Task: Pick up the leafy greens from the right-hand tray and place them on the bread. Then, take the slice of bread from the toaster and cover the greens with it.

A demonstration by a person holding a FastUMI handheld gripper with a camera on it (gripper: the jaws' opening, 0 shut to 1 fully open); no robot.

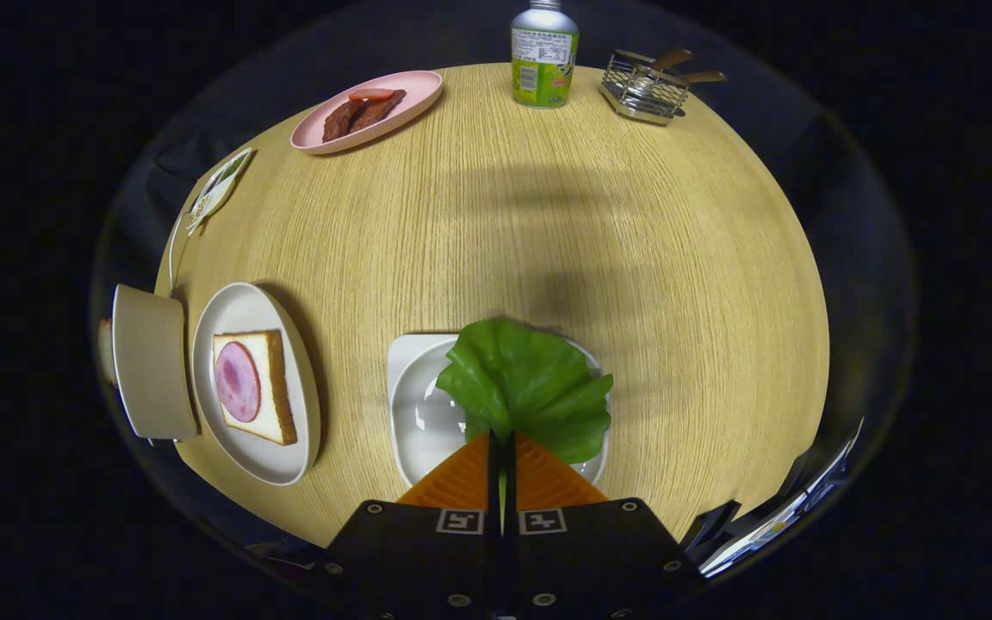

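The gripper sits low over the white tray, its two fingers reaching forward side by side and tapering to points just above the tray's near rim. The jaws are drawn almost fully together — a thin slit is all that separates them — and the stem end of the leafy greens is pinched in that slit, with the leaf fanning out ahead of the tips over the tray. Both fingers appear to press on the stem, though the contact itself is narrow and hard to make out. The gripper's body is level, square to the tray, neither finger leading the other.
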